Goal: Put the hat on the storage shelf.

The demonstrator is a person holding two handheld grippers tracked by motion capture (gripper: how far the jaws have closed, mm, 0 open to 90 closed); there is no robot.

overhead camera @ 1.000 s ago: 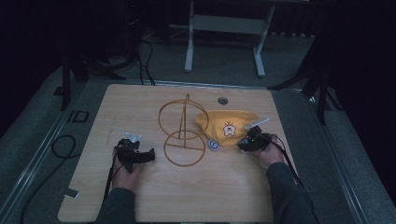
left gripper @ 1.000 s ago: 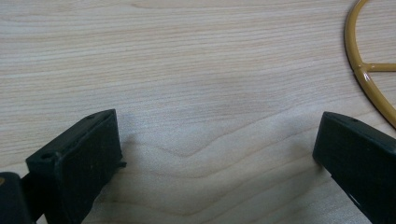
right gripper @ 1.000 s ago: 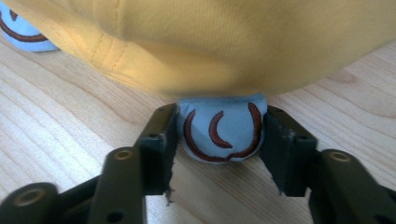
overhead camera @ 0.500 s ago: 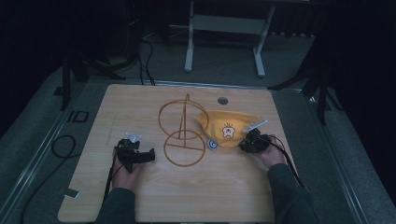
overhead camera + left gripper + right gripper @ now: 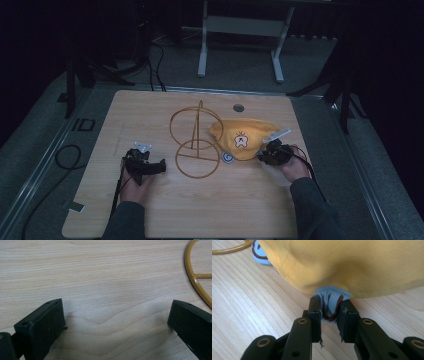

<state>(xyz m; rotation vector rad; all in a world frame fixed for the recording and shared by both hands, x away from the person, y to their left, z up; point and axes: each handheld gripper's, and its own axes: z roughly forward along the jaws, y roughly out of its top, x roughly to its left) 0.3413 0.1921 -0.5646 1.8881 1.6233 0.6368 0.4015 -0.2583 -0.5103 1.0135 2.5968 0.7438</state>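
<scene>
yellow hat (image 5: 245, 138) lies right of the wire stand (image 5: 196, 145); right gripper (image 5: 329, 311) just closed, pinching its blue ear flap (image 5: 331, 305).

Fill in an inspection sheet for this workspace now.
Surface: wooden table, round hole near far edge.
Job's things: yellow hat lying beside wire stand; its blue ear flap is pinched.
Clutter: nothing seen.
Grippers: right gripper just closed on the ear flap; left gripper open over bare wood.
Cables: one trails from each gripper; more on the floor at left.
Surroundings: dark room, grey floor, white frame behind.
</scene>
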